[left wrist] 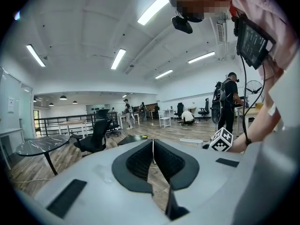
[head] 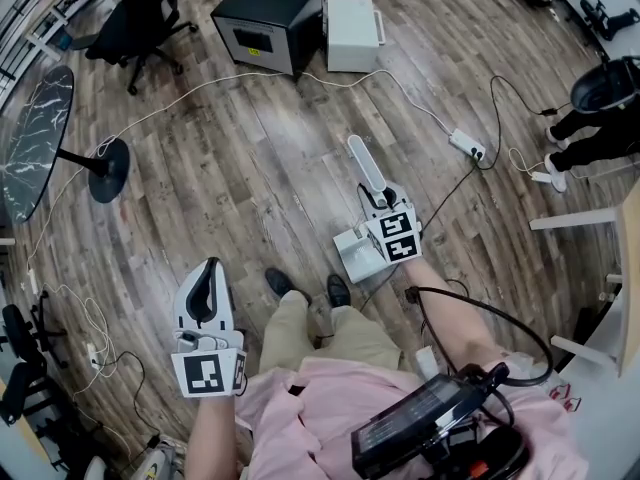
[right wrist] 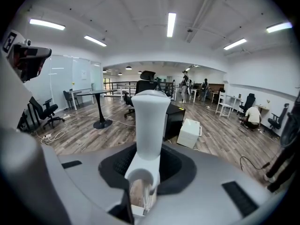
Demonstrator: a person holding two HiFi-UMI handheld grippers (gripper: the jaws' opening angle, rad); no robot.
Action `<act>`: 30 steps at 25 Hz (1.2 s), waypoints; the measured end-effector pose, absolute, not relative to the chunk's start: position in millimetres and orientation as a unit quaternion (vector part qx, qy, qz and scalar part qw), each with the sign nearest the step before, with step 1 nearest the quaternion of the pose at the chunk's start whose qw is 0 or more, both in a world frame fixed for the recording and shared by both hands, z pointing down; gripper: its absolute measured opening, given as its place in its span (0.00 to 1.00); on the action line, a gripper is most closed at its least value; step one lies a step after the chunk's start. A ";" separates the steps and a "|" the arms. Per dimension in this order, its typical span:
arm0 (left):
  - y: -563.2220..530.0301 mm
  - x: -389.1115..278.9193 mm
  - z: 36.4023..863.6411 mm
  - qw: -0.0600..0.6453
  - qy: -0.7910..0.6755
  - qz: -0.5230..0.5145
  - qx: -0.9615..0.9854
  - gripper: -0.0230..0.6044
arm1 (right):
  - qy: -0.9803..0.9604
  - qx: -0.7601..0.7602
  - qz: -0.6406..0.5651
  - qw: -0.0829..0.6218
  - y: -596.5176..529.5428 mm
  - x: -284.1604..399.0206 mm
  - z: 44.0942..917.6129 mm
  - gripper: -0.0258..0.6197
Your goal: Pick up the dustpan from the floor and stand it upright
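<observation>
Right gripper view: right gripper clamps smooth white dustpan handle.

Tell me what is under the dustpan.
Only wooden floor shows around the dustpan, held by its handle in the right gripper. The patch straight beneath the pan is covered, so whether the pan touches the floor cannot be told.

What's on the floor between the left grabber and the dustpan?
Head view: the person's black shoes stand between the left gripper and the dustpan.
</observation>
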State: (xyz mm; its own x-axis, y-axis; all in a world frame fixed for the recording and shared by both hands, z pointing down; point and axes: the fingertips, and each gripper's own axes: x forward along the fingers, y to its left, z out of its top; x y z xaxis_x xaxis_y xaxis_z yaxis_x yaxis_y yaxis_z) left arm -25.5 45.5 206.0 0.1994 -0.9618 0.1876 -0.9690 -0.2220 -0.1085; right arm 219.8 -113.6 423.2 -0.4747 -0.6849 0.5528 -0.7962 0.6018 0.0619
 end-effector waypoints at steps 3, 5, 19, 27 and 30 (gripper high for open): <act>42.9 -17.7 206.2 0.016 -0.617 0.109 0.779 0.06 | -0.857 0.433 0.102 0.261 -107.1 222.9 419.9 0.17; 41.9 -12.1 206.2 0.016 -0.612 0.109 0.783 0.06 | -0.860 0.433 0.095 0.252 -102.3 223.9 415.3 0.18; 45.5 29.3 198.2 0.009 -0.594 0.114 0.797 0.06 | -0.864 0.437 0.097 0.232 -40.7 242.2 396.7 0.29; 57.7 42.7 192.3 0.006 -0.575 0.106 0.812 0.06 | -0.845 0.458 0.112 0.252 -9.1 267.2 403.0 0.39; 62.8 44.6 187.5 -0.001 -0.562 0.096 0.821 0.06 | -0.837 0.475 0.108 0.250 1.9 275.6 395.0 0.40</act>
State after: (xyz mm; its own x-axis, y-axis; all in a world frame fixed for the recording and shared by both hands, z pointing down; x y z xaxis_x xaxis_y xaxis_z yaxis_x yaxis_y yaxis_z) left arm 44.6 62.8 187.5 0.3490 -0.9241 0.1559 -0.9237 -0.3672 -0.1091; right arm 275.6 1.9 395.0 -0.4245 -0.7404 0.5212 -0.8485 0.5261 0.0564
